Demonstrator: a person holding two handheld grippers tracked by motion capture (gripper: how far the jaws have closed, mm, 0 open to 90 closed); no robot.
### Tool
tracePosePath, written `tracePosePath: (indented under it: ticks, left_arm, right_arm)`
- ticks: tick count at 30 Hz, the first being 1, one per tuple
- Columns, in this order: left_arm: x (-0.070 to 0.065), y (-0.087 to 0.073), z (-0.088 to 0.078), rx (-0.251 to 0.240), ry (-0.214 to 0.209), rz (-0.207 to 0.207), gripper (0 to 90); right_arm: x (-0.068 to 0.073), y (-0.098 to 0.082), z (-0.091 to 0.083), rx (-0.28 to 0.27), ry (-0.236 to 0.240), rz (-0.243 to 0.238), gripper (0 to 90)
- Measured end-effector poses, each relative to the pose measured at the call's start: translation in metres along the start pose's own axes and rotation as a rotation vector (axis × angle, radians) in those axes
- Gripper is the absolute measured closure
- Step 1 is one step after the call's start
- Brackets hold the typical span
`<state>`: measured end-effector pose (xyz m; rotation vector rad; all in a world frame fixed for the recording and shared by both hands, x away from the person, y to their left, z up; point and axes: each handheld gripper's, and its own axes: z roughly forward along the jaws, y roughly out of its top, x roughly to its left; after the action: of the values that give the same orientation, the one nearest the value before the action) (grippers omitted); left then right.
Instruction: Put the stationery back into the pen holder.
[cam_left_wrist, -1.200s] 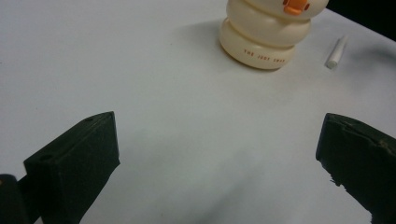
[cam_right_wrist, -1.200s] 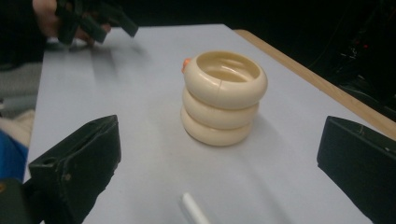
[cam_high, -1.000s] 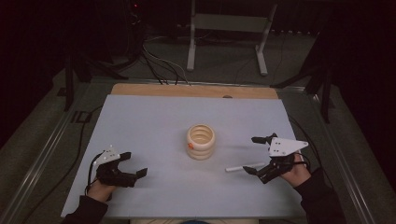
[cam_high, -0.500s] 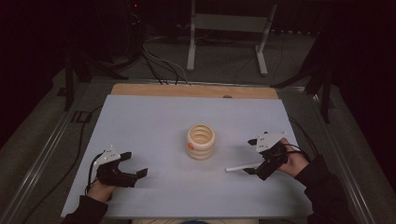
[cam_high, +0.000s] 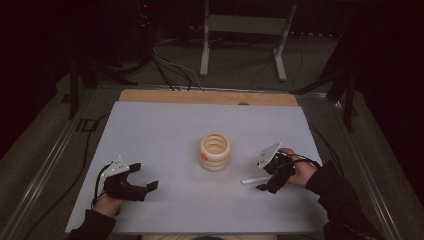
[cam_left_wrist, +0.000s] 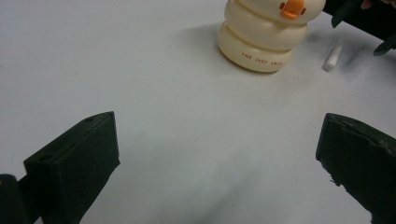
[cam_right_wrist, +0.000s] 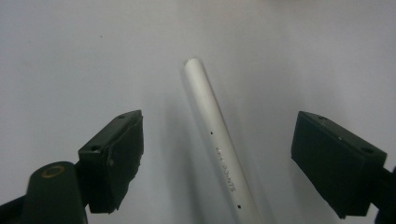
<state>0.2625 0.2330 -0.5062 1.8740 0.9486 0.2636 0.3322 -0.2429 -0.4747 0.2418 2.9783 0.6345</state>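
Observation:
A cream ribbed holder (cam_high: 215, 151) with an orange beak (cam_left_wrist: 291, 8) stands upright mid-table. To its right a thin white pen (cam_high: 254, 179) lies flat on the white table top (cam_high: 165, 125). My right gripper (cam_high: 261, 176) is lowered over the pen's right end. In the right gripper view the pen (cam_right_wrist: 219, 144) lies between the two black jaws without touching either pad; the jaws have just been closing and still stand well apart. My left gripper (cam_high: 145, 176) rests at the front left, open and with nothing between its jaws (cam_left_wrist: 219, 154). It faces the holder (cam_left_wrist: 266, 32) and the pen (cam_left_wrist: 334, 57).
A wooden strip (cam_high: 205, 97) runs along the table's far edge. Beyond it are a metal stand (cam_high: 240, 30) and cables (cam_high: 165, 65) on the floor. Bare table surface lies between the left gripper and the holder.
The right gripper has moved left and down, from beside the pen to over its right end, and its jaws have narrowed. The left gripper has stayed put.

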Motion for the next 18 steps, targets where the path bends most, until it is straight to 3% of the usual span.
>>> tracePosePath:
  ticks: [1, 3, 4, 6, 8, 9, 11, 13, 18]
  left_arm:
    - [0.0, 0.0, 0.0, 0.0, -0.001, -0.001, 0.0]
    - [0.0, 0.0, 0.0, 0.001, 0.0, 0.0, 0.0]
    - [-0.001, 0.0, 0.001, 0.003, -0.001, 0.003, 0.0]
    - [-0.001, 0.0, 0.0, 0.002, 0.0, 0.003, 0.0]
    - [-0.001, 0.0, 0.0, 0.001, 0.0, 0.002, 0.0]
    - [-0.001, 0.0, 0.0, 0.001, 0.0, 0.001, 0.0]
    - [0.0, 0.0, 0.0, 0.003, 0.0, 0.002, 0.0]
    - [-0.001, 0.0, 0.0, 0.003, -0.001, 0.0, 0.0]
    - [0.0, 0.0, 0.0, -0.001, -0.002, 0.002, 0.0]
  right_arm:
    - [0.002, 0.001, 0.001, 0.006, -0.028, -0.023, 25.7]
    - [0.002, 0.002, 0.003, 0.012, -0.049, -0.029, 27.1]
    - [-0.001, 0.005, 0.006, 0.038, -0.013, -0.011, 28.8]
    - [-0.001, 0.007, 0.009, 0.062, -0.007, -0.024, 31.6]
    - [-0.001, 0.009, 0.011, 0.08, -0.016, -0.048, 40.2]
    - [-0.001, 0.011, 0.012, 0.092, -0.007, -0.057, 40.2]
    - [-0.002, 0.013, 0.015, 0.129, 0.006, -0.097, 48.8]
    - [-0.001, 0.015, 0.018, 0.161, 0.011, -0.135, 51.1]
    - [-0.001, 0.017, 0.023, 0.221, 0.024, -0.167, 59.5]
